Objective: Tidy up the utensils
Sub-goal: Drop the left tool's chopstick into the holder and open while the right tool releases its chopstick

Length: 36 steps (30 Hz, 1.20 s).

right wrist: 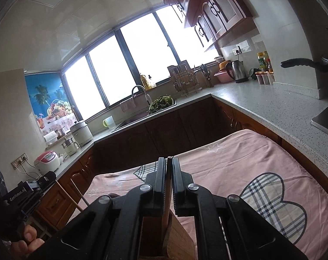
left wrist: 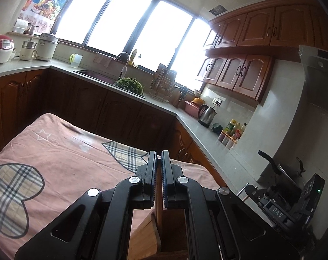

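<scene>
Between both hand-held grippers sits one wooden utensil holder [left wrist: 157, 227]: left hand-held gripper [left wrist: 159, 162] and right hand-held gripper [right wrist: 168, 162] each clenched on a thin wall, above pink-clothed bench [left wrist: 66, 151]. Risk: uneven lift tilts it, thin wall slips out.

A wooden piece [left wrist: 158, 197] sat clamped in the left tool [left wrist: 159, 158], its lower end cut off by the bottom edge. What the right tool [right wrist: 168, 162] pinched was equally cropped, and only fingertips [right wrist: 30, 238] showed at the corner.
</scene>
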Available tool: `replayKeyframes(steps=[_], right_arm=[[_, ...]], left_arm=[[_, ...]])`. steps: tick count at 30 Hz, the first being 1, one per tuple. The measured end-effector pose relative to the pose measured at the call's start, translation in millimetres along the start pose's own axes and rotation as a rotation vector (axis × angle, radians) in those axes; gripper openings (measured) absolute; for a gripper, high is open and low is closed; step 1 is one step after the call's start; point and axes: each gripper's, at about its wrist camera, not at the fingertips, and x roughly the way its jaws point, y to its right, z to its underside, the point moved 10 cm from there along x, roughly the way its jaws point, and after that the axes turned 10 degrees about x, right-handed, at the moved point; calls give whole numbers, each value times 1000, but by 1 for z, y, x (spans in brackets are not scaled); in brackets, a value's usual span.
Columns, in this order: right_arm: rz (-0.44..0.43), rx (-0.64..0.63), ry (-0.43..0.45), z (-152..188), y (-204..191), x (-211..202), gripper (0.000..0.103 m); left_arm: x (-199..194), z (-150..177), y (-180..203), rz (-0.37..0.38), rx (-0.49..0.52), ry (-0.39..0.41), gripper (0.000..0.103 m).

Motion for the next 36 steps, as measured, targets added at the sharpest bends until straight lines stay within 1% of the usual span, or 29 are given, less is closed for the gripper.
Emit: replayKeyframes(steps=[5, 8, 14, 15, 16, 23, 24, 25, 26, 27, 28, 29, 31, 32, 33, 34, 35, 36], right_arm=[[9, 12, -39, 5, 5, 6, 6], [8, 10, -46, 6, 6, 7, 6], [8, 12, -56, 6, 4, 7, 6], [8, 12, -56, 6, 4, 8, 6], [8, 12, -57, 6, 4, 8, 9], [10, 12, -59, 6, 4, 9, 11], [11, 15, -59, 6, 4, 9, 12], [14, 16, -60, 7, 4, 9, 13], [14, 22, -65, 8, 5, 9, 16], [10, 30, -69, 9, 6, 10, 20], [5, 39, -71, 11, 8, 10, 33], [-1, 47, -71, 11, 9, 9, 48], [-6, 55, -65, 12, 11, 6, 56], [-8, 58, -64, 12, 11, 4, 58], [-12, 63, -64, 12, 11, 3, 59], [-19, 70, -65, 11, 11, 2, 64], [-25, 75, -66, 10, 11, 1, 71], [-29, 76, -68, 10, 10, -1, 74]], left_arm=[[13, 11, 3, 6, 10, -49, 4], [19, 17, 2, 6, 3, -73, 4], [23, 18, 2, 10, -2, -88, 4], [23, 19, 2, 10, -1, -91, 4], [23, 20, 2, 10, -1, -92, 4], [23, 19, 1, 12, -6, -102, 5], [23, 20, 0, 9, -5, -104, 7], [22, 20, 0, 10, -7, -106, 13], [21, 20, -1, 7, -10, -107, 23], [20, 20, -1, 4, -14, -104, 30], [18, 19, -1, 0, -16, -99, 41], [16, 18, -1, -2, -17, -94, 49], [14, 18, -1, -2, -13, -94, 55], [13, 18, 0, -2, -10, -95, 60], [12, 19, 0, -3, -8, -97, 63], [10, 19, 1, -5, -6, -100, 68], [9, 20, 1, -10, -6, -105, 77], [8, 22, -1, -19, -10, -112, 82]])
